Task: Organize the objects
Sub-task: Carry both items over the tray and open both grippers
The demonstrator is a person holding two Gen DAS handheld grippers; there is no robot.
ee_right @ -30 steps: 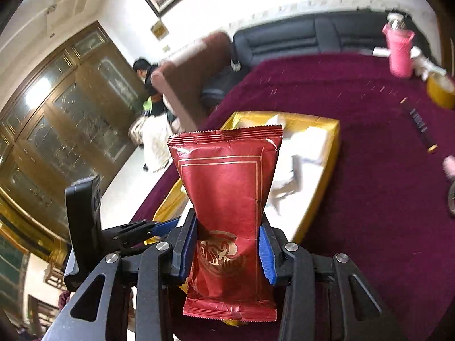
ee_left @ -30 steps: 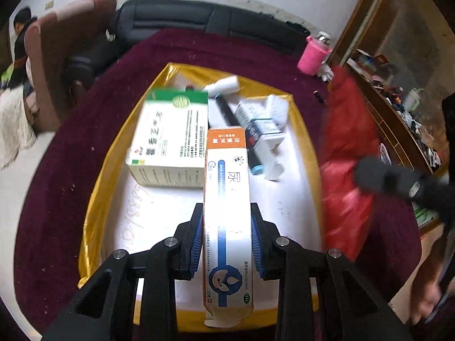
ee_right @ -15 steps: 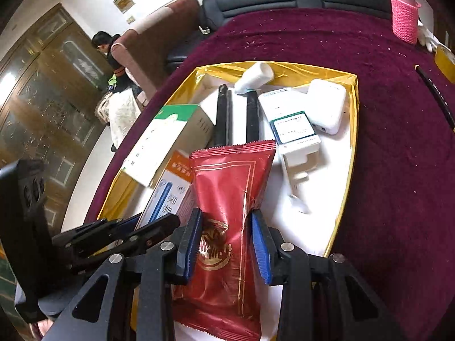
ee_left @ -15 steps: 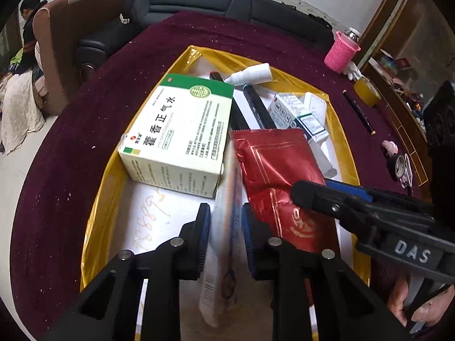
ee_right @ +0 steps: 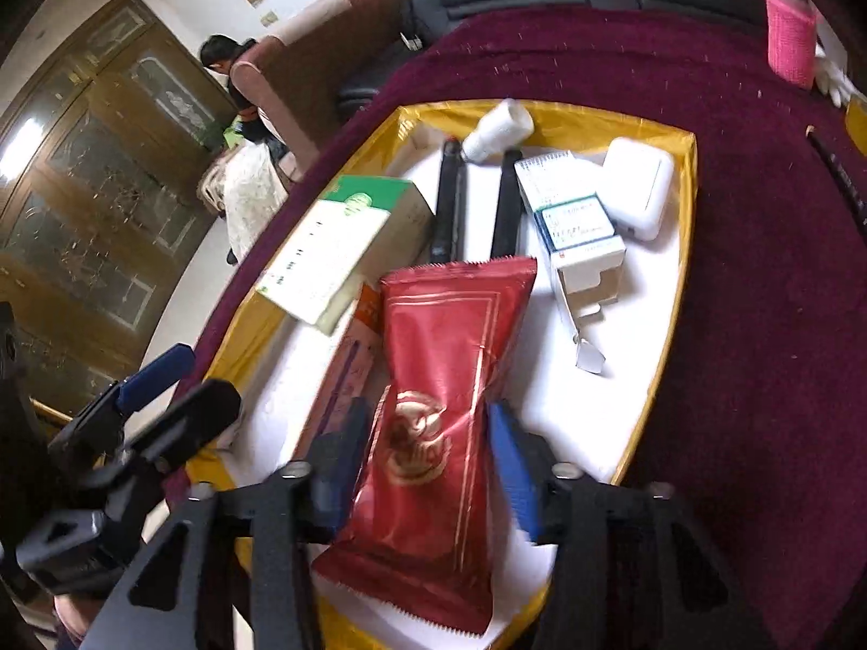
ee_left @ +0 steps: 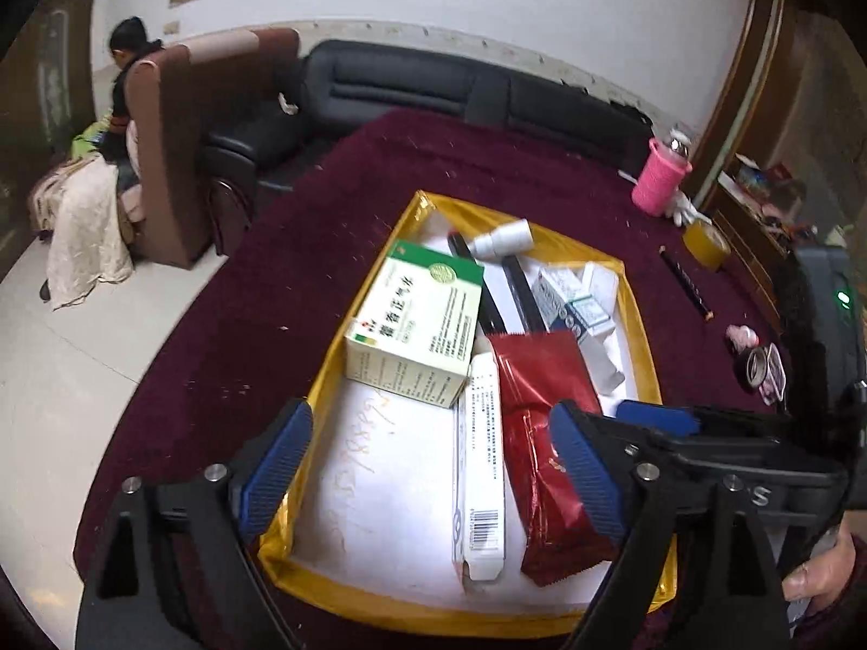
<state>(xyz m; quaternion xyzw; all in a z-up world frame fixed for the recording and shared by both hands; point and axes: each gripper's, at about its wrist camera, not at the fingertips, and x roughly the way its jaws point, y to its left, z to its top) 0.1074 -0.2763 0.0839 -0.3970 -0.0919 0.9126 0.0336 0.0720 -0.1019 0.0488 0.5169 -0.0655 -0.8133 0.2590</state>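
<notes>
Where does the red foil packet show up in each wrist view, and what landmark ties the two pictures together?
Left wrist view: red foil packet lies lower right of centre in the gold-rimmed tray, beside the long white box.
Right wrist view: the packet fills the lower centre.
Shared landmark: the green-and-white medicine box.

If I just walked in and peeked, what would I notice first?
Probably the shiny red packet lying in the gold-rimmed tray, between the right gripper's opening jaws. Beside it lies a long white box, and behind that box sits a big green-and-white box. A pink bottle stands on the maroon table.
</notes>
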